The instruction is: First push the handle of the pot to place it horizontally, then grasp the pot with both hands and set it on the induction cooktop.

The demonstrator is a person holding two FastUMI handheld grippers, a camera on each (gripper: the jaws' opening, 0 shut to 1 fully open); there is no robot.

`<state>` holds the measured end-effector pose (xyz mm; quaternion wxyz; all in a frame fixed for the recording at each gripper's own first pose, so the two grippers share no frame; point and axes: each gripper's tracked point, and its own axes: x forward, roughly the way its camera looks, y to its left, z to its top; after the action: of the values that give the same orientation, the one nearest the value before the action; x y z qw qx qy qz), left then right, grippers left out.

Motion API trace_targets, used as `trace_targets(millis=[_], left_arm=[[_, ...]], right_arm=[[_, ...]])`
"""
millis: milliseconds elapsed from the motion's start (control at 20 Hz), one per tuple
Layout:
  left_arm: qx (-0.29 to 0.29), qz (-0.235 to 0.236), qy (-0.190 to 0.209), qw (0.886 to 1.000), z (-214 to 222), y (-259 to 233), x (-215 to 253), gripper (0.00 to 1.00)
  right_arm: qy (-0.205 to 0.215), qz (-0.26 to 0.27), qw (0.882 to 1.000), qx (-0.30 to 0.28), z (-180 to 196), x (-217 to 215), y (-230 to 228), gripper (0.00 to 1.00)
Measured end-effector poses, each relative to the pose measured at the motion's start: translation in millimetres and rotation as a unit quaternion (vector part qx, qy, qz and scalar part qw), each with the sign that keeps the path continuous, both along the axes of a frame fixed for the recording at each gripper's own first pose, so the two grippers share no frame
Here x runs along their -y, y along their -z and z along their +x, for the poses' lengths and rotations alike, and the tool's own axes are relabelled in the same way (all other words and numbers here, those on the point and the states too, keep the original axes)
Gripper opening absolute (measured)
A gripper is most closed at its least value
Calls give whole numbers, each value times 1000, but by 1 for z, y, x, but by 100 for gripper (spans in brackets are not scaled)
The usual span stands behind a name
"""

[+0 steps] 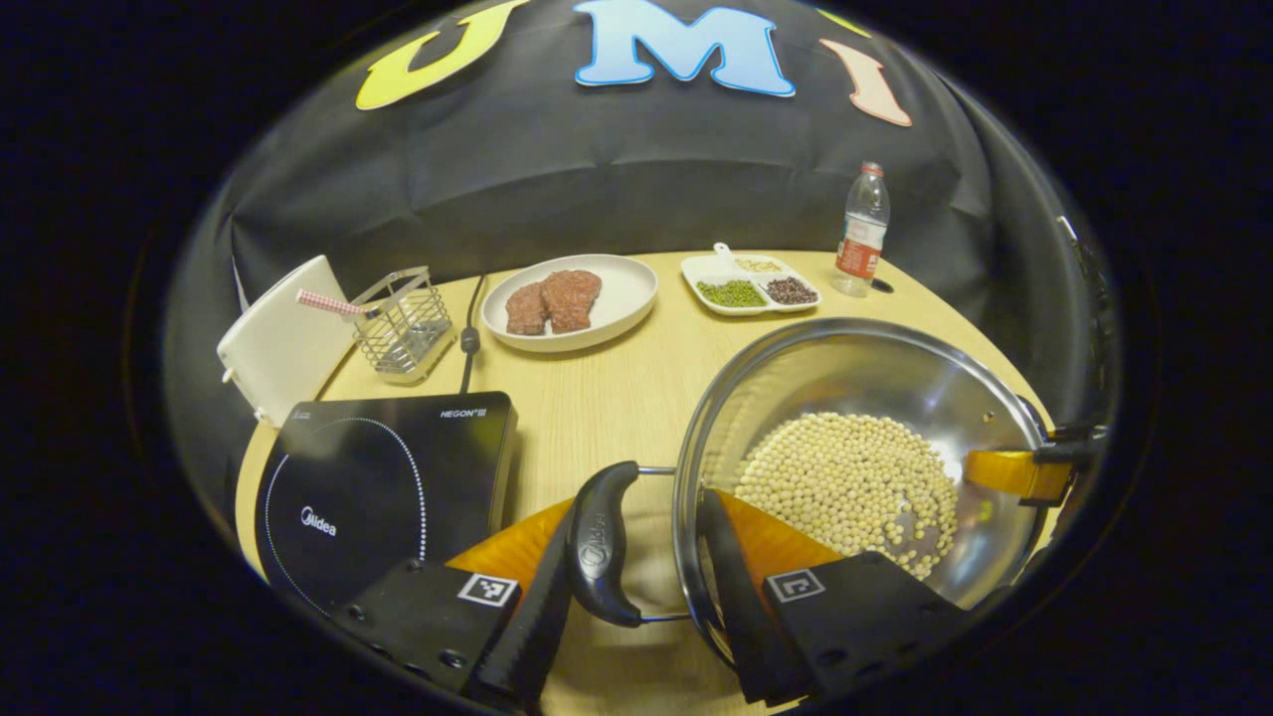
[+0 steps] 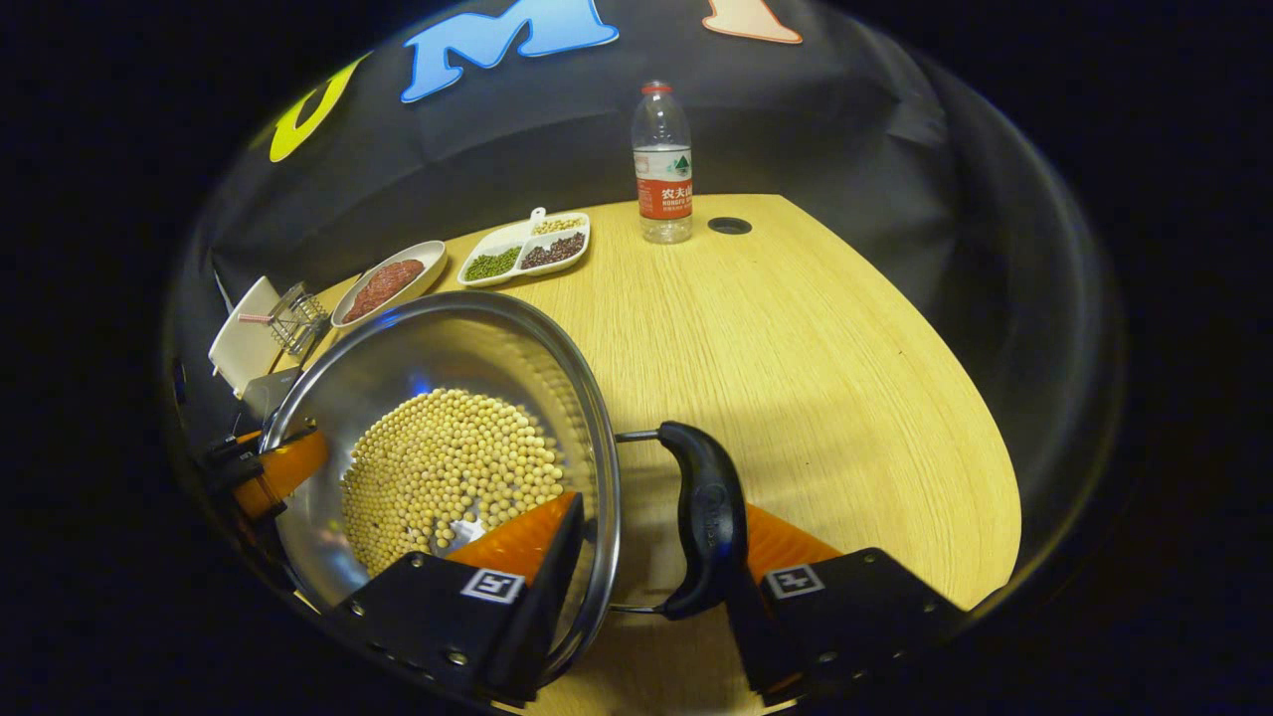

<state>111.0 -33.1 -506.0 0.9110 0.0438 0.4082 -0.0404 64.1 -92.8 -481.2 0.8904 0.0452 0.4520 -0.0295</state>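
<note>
We see the steel pot [image 1: 865,398], shiny and holding pale beans [image 1: 845,487], at the lower right of the left gripper view, beside the induction cooktop [image 1: 378,487] at lower left. Our left gripper [image 1: 641,557] clamps one black side handle [image 1: 602,542] against the rim; our right gripper [image 2: 646,537] clamps the other handle [image 2: 706,517] likewise

Pot [image 1: 875,378]: silver steel, mirror-bright; black side handles [image 1: 602,542]. Soybeans [image 1: 850,487]: pale yellow. Induction cooktop [image 1: 383,487]: glossy black, white dotted ring. Table [image 2: 796,338]: light wood grain. Plate [image 1: 627,288]: white; meat [image 1: 552,298] reddish brown. Bottle [image 2: 662,164]: clear, red cap, red-white label.
</note>
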Motion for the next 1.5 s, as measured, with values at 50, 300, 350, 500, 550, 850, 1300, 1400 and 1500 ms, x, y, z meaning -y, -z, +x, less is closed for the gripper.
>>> trace_targets(millis=[50, 300, 350, 500, 550, 850, 1300, 1400, 1500], left_arm=[[0, -3, -1, 1000, -1, -2, 1, 75], [2, 3, 0, 1000, -2, -5, 3, 72], [5, 7, 2, 1000, -2, -8, 4, 72], [9, 5, -1, 1000, -5, -17, 7, 72], [11, 5, -2, 1000, -6, -21, 7, 72], [31, 6, -8, 999, -7, -57, 2, 75], [66, 11, -24, 997, -24, -131, -25, 75], [74, 9, -26, 997, -28, -145, -37, 75], [76, 5, -27, 997, -35, -154, -51, 68]], right_arm=[[0, -2, 1000, 1, 1, 1, -1, 71], [-10, -14, 1000, 1, 1, 2, -2, 71], [-12, -15, 1000, 0, 0, 3, -4, 66], [-12, -15, 1000, 1, -1, 5, -9, 71], [-15, -18, 1000, 3, 0, 5, -12, 71], [-30, -21, 999, 20, -10, -1, -46, 71], [-48, -17, 998, 41, -20, -30, -101, 71], [-51, -19, 997, 47, -22, -42, -113, 71], [-50, -22, 997, 50, -25, -51, -119, 71]])
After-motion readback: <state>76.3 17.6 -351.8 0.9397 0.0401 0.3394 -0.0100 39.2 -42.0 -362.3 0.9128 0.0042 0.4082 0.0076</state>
